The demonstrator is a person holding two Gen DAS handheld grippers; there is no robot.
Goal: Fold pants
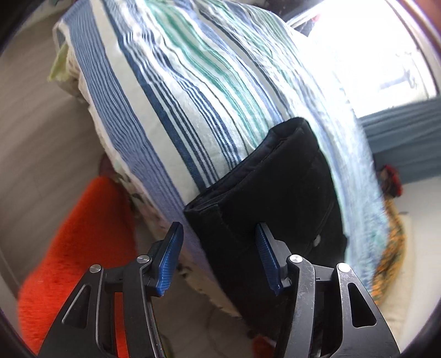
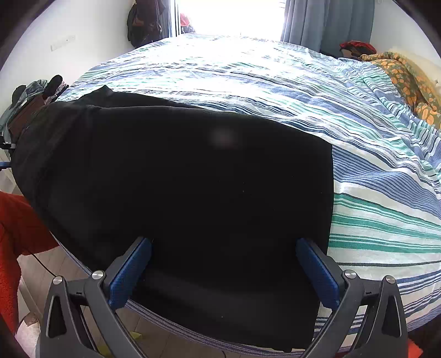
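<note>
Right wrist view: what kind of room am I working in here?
Most likely a bedroom: the black pants lie on a bed with a striped cover, grey-blue curtains flank a bright window, and clothes hang on the wall.

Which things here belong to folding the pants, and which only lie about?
For the job:
black pants
left gripper, open
right gripper, open
striped bedspread under them

Lying about:
orange patterned cloth
orange rug
grey curtain
</note>
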